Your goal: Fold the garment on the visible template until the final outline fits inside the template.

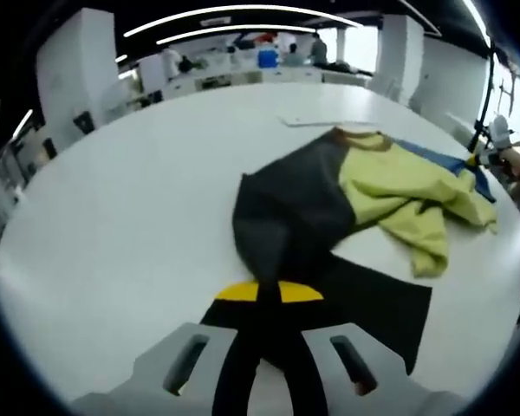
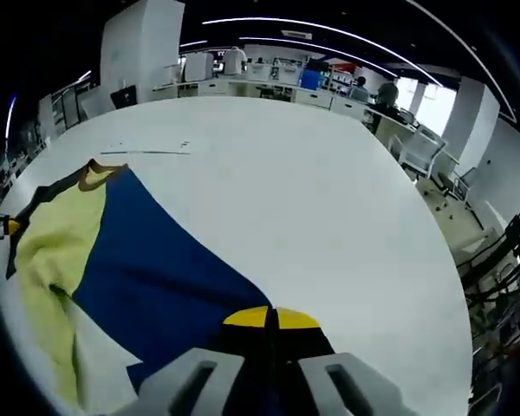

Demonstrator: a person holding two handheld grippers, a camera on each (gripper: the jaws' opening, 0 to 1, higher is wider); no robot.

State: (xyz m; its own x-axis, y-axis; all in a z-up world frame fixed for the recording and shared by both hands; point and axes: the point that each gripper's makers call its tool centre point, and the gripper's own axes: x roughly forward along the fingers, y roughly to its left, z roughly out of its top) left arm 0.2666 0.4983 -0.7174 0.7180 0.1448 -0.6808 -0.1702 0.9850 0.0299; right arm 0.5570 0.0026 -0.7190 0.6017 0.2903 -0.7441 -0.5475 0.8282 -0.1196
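I have the colour-block cloth garment [image 1: 364, 195], with its black, yellow-green and blue panels, lying crumpled on the broad white counter [image 1: 139, 217], and I take its brown-trimmed collar [image 1: 364, 137] as my landmark. From the left claw [image 1: 269, 292], the black panel runs out from the collar toward me and passes between the yellow tips, which are pressed together on it, so I am pinching the black cloth there. From the right claw [image 2: 271, 318], the blue panel [image 2: 156, 269] spreads from the collar [image 2: 95, 176] down to my tips; they sit closed against its near edge, and I judge they are pinching the blue cloth.

The yellow-green part is bunched beside the collar, between my two holds. I cannot make out the template's outline with any certainty; a faint thin line lies on the counter just beyond the collar.

To do this step well, I think I should draw both claws apart evenly, tensioning the cloth until the bunched middle flattens, keep it low on the counter, and square the collar to that line before folding.
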